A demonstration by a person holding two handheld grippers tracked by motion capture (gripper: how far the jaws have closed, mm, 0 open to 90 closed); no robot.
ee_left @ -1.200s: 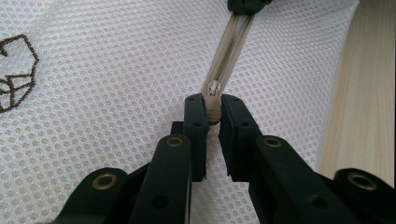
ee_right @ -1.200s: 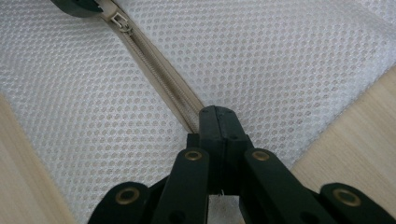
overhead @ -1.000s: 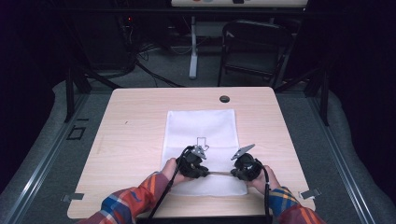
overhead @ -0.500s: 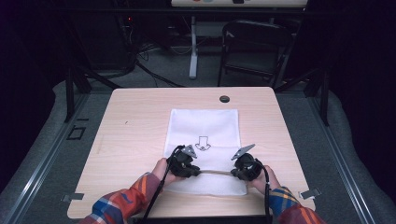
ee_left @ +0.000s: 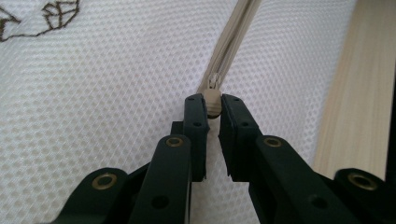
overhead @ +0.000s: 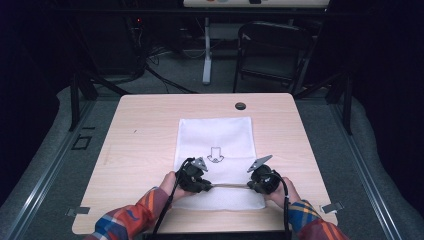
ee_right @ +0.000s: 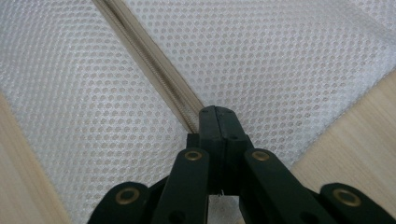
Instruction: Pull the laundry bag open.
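White mesh bag [overhead: 215, 150] lies flat on the surface, long axis running away from the person, a black arrow-and-box print [overhead: 215, 155] near its middle. Beige zipper [overhead: 229, 186] runs across the near end, parallel to the near edge. Zipper pull [ee_left: 212, 103], a small ribbed beige knob, sits at the zipper's left end.

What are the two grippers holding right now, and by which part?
The left gripper pinches the beige zipper pull of the white mesh bag. The right gripper clamps the bag's beige zipper tape at its end.
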